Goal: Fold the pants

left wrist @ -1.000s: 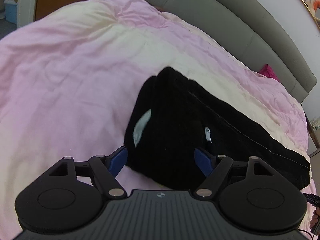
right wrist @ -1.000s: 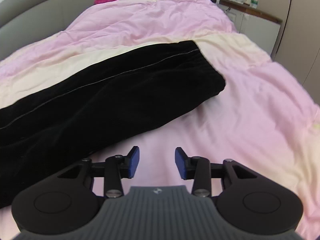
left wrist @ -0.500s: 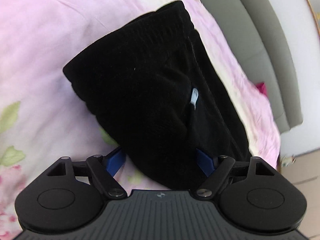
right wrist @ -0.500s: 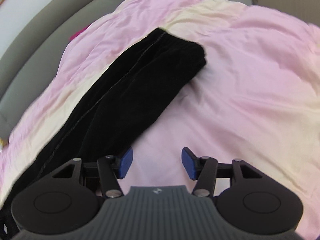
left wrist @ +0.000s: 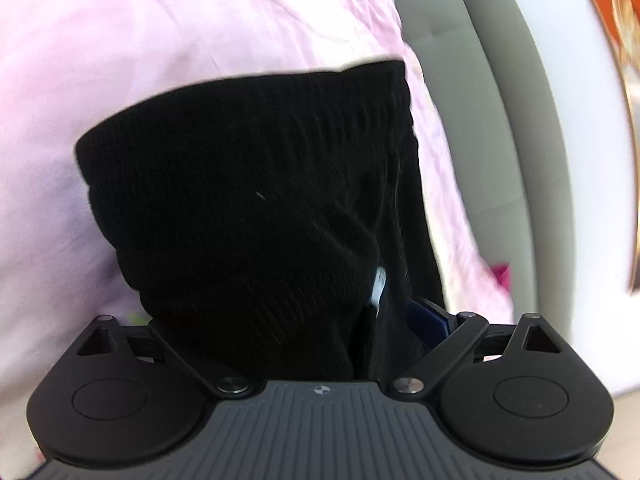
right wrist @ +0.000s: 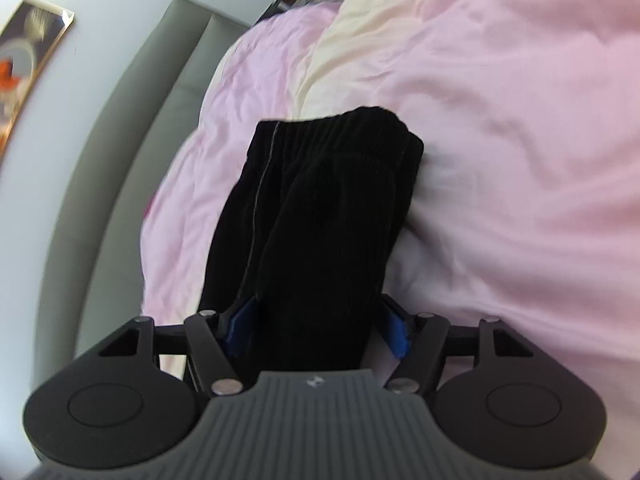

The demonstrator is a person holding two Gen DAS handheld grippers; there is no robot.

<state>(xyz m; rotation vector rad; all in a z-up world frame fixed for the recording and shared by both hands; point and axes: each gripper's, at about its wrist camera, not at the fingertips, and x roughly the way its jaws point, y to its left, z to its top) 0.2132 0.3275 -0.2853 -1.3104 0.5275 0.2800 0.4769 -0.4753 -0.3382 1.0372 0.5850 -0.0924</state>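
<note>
The black corduroy pants lie folded lengthwise on a pink and cream duvet. Their wide waist end, with a small white label, fills the left wrist view. My left gripper straddles that end with its jaws opening very wide. Its left finger is hidden under the cloth, and its right blue pad shows beside it. In the right wrist view the pants run away from me, and my right gripper straddles the near leg end. Its jaws are opening, with the blue pads beside the cloth.
A grey padded headboard runs along the far side of the bed, also visible as the headboard at left. A framed picture hangs on the wall above it. A magenta item lies by the headboard. The duvet spreads wide to the right.
Both grippers rolled, sank toward the bed and widened. The right one moved from bare duvet to straddle the pants' leg end. The left one closed in on the waist end.
</note>
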